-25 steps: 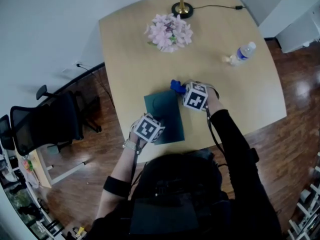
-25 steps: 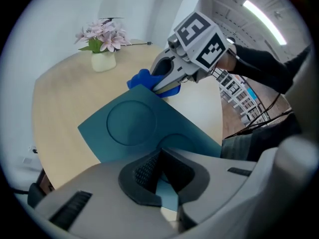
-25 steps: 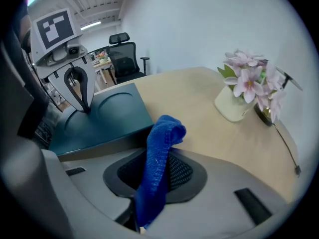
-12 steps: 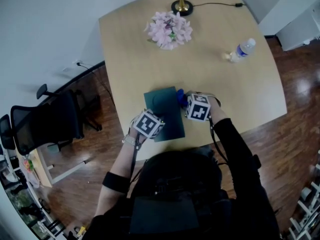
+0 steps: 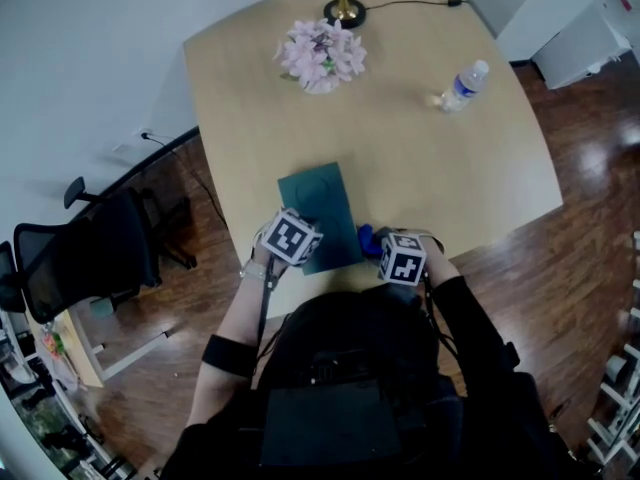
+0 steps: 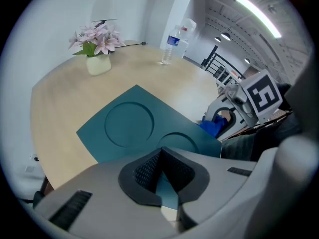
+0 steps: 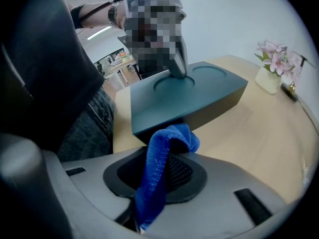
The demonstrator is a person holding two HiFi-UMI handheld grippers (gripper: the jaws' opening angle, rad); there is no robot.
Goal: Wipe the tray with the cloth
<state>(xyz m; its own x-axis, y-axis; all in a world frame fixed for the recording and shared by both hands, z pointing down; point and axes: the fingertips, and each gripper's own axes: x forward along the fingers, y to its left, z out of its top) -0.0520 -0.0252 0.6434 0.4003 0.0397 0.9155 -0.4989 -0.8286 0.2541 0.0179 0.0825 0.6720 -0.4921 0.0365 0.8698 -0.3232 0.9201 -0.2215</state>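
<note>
The left gripper (image 6: 162,178) clamps the tray (image 6: 124,126) by its near edge; the right gripper (image 7: 158,183) pinches a blue cloth (image 7: 167,143) beside it. The bottle (image 5: 462,85) label is too small to read

The right gripper (image 5: 378,244) travelled back along the tray's (image 5: 318,203) right edge, from the far right corner to the near one, towards the person, dragging the blue cloth (image 5: 366,238) with it. The cloth ended just beside that near corner, close to the table's (image 5: 480,168) front edge. The head view shifted too, so the flowers (image 5: 320,53) and bottle (image 5: 460,85) sat higher in it.
</note>
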